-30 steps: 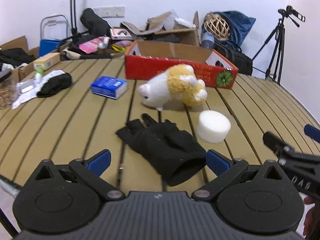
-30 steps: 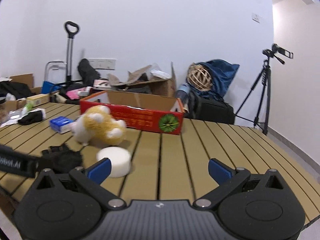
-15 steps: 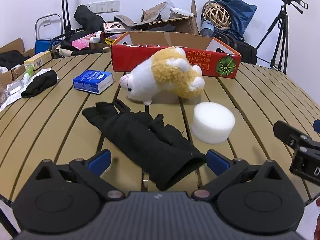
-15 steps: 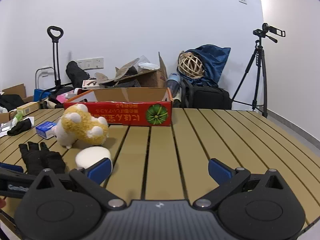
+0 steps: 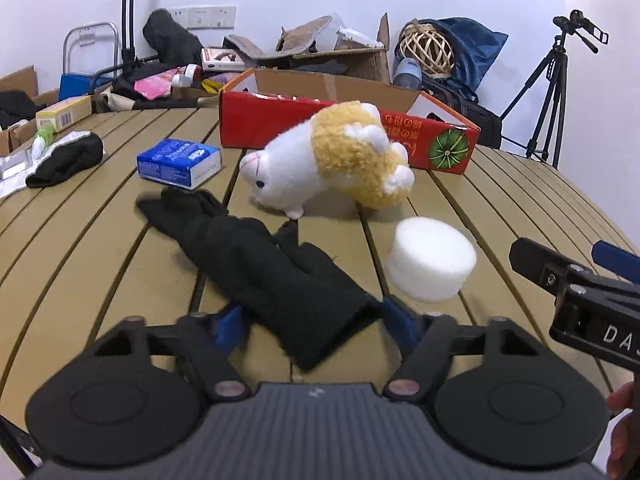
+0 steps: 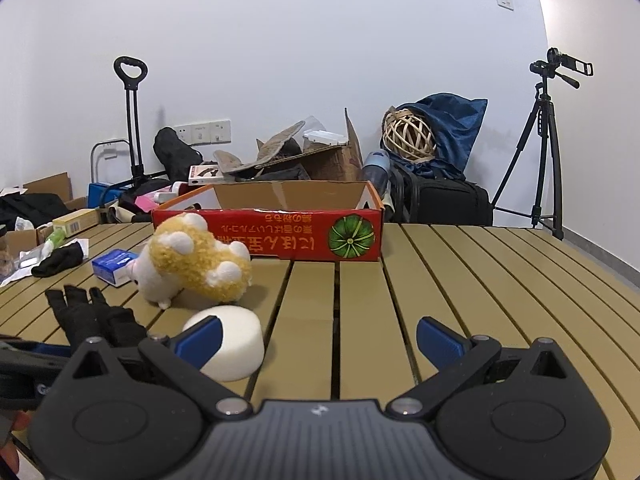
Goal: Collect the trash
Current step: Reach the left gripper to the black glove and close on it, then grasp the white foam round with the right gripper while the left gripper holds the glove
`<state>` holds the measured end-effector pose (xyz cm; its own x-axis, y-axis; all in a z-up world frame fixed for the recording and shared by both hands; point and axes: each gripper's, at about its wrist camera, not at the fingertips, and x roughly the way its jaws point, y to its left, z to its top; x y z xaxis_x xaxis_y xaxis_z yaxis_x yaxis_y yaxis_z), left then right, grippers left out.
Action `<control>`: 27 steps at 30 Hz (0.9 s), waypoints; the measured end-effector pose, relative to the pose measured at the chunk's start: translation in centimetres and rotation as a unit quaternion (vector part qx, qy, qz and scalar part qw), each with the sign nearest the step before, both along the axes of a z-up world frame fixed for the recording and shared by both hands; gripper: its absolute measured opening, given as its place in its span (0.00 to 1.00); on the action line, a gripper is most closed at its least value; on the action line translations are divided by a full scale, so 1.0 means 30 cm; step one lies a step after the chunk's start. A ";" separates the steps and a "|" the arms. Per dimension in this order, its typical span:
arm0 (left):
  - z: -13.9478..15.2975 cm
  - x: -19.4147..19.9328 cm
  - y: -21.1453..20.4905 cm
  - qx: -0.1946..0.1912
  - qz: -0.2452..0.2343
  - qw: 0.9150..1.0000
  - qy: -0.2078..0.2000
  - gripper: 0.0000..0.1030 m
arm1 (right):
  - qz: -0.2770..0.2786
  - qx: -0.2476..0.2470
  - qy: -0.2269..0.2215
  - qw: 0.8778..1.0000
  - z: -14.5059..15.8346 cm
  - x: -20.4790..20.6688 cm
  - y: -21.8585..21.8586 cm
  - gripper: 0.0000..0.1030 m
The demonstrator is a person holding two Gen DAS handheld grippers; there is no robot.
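Observation:
A black glove (image 5: 256,256) lies on the slatted table (image 5: 100,240), its cuff between the blue pads of my left gripper (image 5: 314,322). The jaws are closing and the pads stand at the cuff's two edges; the cuff is not squeezed. A white foam disc (image 5: 432,264) sits just right of the glove. My right gripper (image 6: 320,338) is open with nothing between its fingers; the foam disc (image 6: 236,344) shows partly behind its left finger. In the left wrist view the right gripper (image 5: 580,280) enters at the right edge. The glove (image 6: 92,320) lies at the lower left of the right wrist view.
A white and yellow plush toy (image 5: 332,164) lies beyond the glove, in front of an open red cardboard box (image 5: 360,120). A blue packet (image 5: 180,162) and a black cloth (image 5: 64,160) lie to the left. Bags, boxes and a tripod (image 6: 544,152) stand behind the table.
My left gripper came down closer over the glove, and its jaws narrowed from wide open to the cuff's edges. The right gripper drifted, so the foam disc now sits behind its left finger.

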<state>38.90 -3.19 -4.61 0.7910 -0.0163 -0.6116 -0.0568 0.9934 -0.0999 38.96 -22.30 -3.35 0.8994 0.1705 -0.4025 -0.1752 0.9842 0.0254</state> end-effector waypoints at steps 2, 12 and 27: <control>-0.002 -0.006 0.002 0.000 -0.003 1.000 -0.003 0.55 | 0.001 -0.002 0.000 1.000 -0.004 -0.001 0.004 1.00; 0.027 -0.056 0.035 0.028 0.010 0.998 -0.047 0.16 | 0.000 0.000 0.005 1.000 -0.020 0.004 0.013 1.00; 0.115 -0.168 0.121 0.081 0.036 0.989 -0.118 0.16 | 0.009 0.005 0.029 1.000 -0.060 0.056 0.149 1.00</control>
<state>33.86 0.43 -1.17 0.9075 0.1282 -0.4001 -0.1221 0.9917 0.0407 40.63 -17.84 -5.16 0.8716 0.1911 -0.4515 -0.1912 0.9805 0.0459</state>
